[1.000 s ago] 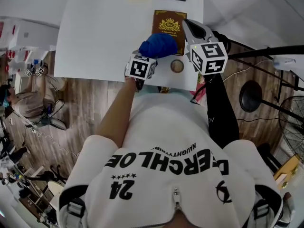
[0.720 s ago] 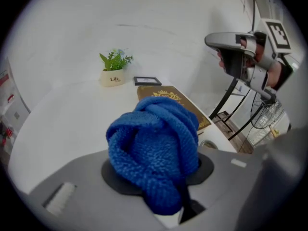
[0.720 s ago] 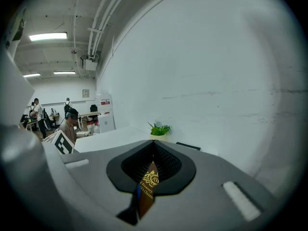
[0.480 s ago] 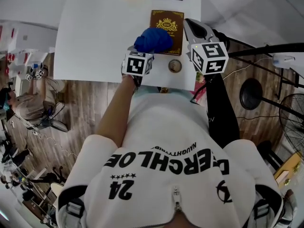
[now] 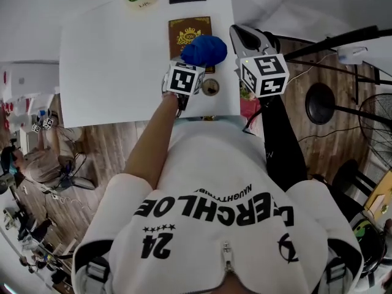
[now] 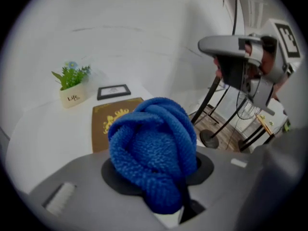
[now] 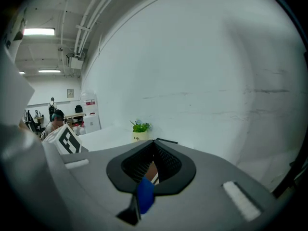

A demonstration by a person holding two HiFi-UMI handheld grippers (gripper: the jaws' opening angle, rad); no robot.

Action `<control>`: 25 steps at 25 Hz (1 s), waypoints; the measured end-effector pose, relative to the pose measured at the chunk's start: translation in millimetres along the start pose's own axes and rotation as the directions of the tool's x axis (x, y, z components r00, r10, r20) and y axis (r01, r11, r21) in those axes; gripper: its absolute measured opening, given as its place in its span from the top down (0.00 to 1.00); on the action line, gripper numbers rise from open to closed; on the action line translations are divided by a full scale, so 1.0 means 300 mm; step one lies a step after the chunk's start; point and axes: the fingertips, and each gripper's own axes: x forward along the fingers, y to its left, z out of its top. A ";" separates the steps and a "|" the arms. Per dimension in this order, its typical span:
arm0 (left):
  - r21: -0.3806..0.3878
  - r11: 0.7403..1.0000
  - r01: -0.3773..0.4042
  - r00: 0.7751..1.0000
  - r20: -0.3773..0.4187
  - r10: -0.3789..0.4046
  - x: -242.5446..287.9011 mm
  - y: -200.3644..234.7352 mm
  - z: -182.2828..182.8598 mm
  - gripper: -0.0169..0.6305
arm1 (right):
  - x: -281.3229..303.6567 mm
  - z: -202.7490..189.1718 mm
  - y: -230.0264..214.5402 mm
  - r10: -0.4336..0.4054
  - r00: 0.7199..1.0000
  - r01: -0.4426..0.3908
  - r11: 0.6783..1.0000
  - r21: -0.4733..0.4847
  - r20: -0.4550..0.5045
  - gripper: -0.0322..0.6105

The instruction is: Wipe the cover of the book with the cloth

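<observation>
Left gripper (image 6: pixel 178 201) clenched on blue cloth (image 5: pixel 204 49), over book (image 5: pixel 187 30) near table (image 5: pixel 116 60) right edge, right gripper (image 7: pixel 154 143) jaws together, empty.

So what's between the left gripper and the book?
The cloth, clamped in the left gripper, over the book's near end; clearest in the left gripper view.

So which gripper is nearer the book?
Left. The left gripper holds the cloth at the book's near edge. The right gripper, jaws shut, sits off the book's right side, apart from it.
</observation>
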 end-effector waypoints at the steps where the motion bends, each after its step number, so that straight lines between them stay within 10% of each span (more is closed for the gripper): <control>1: 0.001 1.000 0.002 1.000 -0.028 -0.002 0.015 -0.010 -0.017 0.62 | -0.008 0.001 -0.009 -0.005 1.000 0.005 1.000 0.002 0.001 0.95; 25: -0.242 0.960 -0.144 0.987 0.030 0.155 -0.148 0.283 -0.145 0.62 | 0.123 0.038 0.150 0.115 0.993 -0.116 0.992 -0.047 -0.013 0.95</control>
